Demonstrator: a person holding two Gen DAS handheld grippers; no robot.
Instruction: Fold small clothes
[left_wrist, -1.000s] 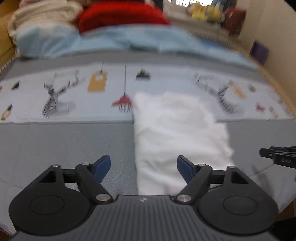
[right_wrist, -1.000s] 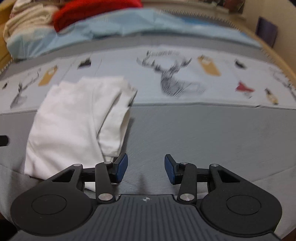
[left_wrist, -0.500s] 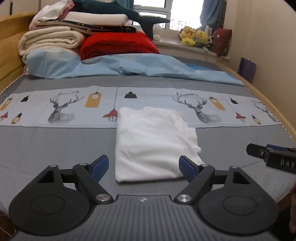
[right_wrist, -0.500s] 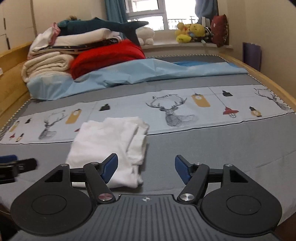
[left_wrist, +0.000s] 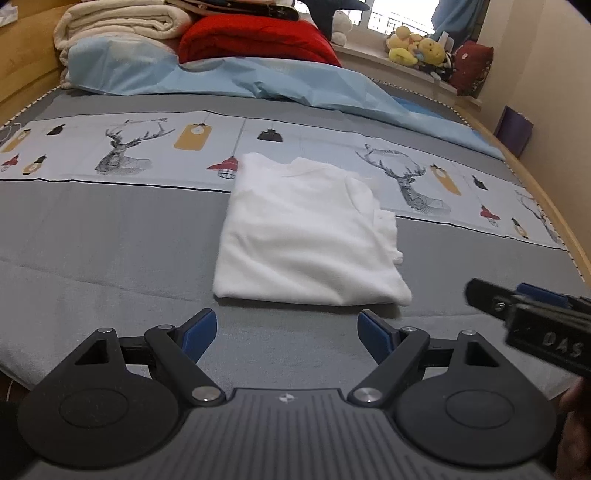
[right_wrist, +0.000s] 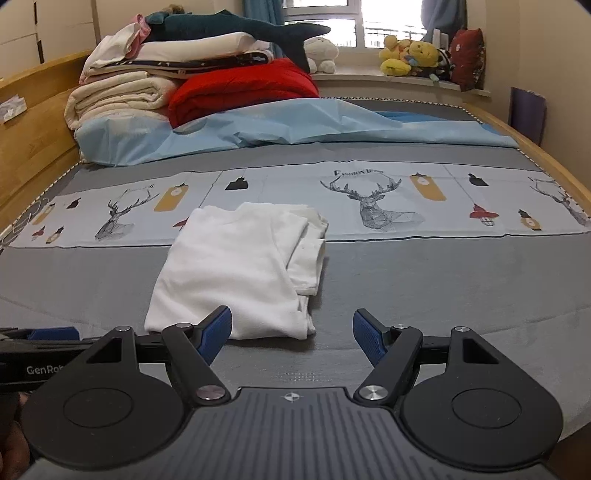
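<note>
The bed (left_wrist: 92, 236) fills both frames, with free grey cover around. The folded white garment (left_wrist: 303, 236) lies at centre, its long axis running away from the tongs. The left gripper (left_wrist: 286, 334) stands wide and empty just below its near edge; the right gripper (right_wrist: 291, 334), wide, empty, sits toward its right corner.

Soft matt white cloth garment (left_wrist: 306, 236) at frame centre on a smooth grey printed fabric bedsheet (left_wrist: 92, 236), crinkled light-blue sheet (right_wrist: 295, 125) behind, varnished wooden bed frame (right_wrist: 33, 122) at left, matt black plastic gripper bodies with shiny metal pivots.
</note>
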